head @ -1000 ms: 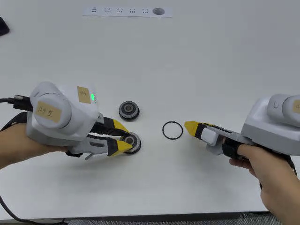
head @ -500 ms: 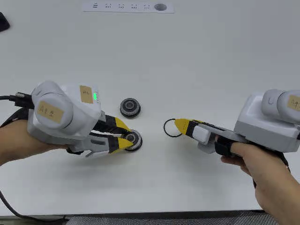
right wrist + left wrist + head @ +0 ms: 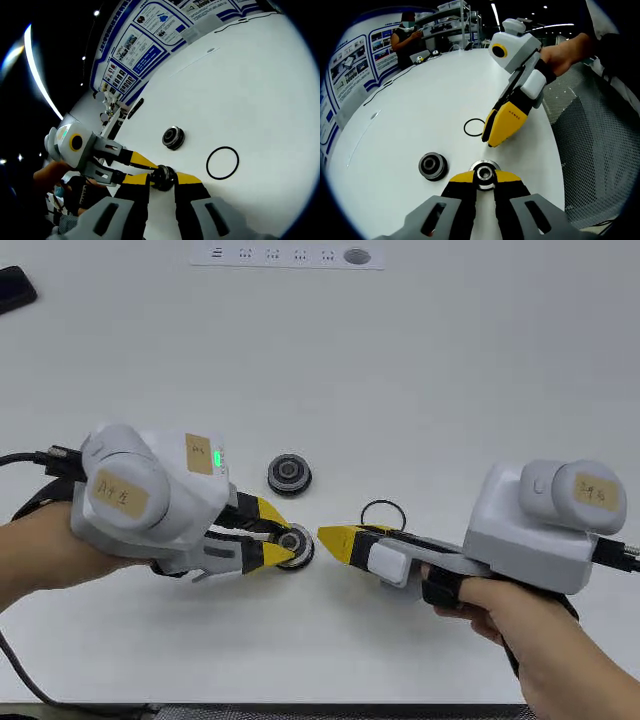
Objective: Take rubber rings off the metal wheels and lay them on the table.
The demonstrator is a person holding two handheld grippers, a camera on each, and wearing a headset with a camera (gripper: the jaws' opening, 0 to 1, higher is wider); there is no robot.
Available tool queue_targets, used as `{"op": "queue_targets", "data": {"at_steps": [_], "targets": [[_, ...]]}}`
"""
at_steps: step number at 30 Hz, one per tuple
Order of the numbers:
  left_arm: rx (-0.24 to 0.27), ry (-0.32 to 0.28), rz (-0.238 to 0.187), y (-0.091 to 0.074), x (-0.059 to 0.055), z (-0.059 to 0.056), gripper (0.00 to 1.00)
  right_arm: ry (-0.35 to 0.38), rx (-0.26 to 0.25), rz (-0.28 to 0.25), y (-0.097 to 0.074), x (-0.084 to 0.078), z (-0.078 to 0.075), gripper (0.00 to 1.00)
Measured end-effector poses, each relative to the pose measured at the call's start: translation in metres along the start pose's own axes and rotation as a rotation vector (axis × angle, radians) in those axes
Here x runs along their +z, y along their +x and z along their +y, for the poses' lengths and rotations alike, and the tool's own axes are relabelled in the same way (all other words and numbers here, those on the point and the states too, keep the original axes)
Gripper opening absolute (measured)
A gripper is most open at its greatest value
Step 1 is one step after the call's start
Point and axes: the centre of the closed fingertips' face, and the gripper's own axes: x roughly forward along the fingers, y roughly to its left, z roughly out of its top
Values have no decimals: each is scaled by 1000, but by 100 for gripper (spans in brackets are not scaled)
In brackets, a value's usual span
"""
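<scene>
Right gripper [image 3: 335, 538] has reached the metal wheel [image 3: 296, 546], clamped between the jaws of the left gripper [image 3: 274, 538]; I cannot tell its own jaws' gap. Rubber should stretch: pinch the rim.

The left gripper [image 3: 281, 537] has its fingers clamped on a wheel [image 3: 298, 545] near the front of the table [image 3: 450, 370], and the right gripper [image 3: 333, 540] points in just beside it, which closes that gap. A second wheel [image 3: 289, 474] and a loose ring [image 3: 383, 514] lie close behind. Beyond them, bare table runs to the power strip [image 3: 288, 255].
</scene>
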Motion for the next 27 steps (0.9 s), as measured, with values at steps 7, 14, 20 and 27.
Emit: {"op": "queue_targets", "data": {"at_steps": [7, 14, 20, 27], "targets": [[3, -8, -5, 0, 1, -1, 12, 18, 14, -1, 4, 1, 5, 32], [-7, -1, 0, 1, 1, -1, 12, 60, 38, 26, 12, -3, 10, 40], [-6, -5, -7, 1, 1, -1, 12, 124, 35, 54, 16, -7, 13, 44], [-6, -17, -10, 1, 1, 0, 12, 128, 30, 89, 21, -14, 18, 45]]}}
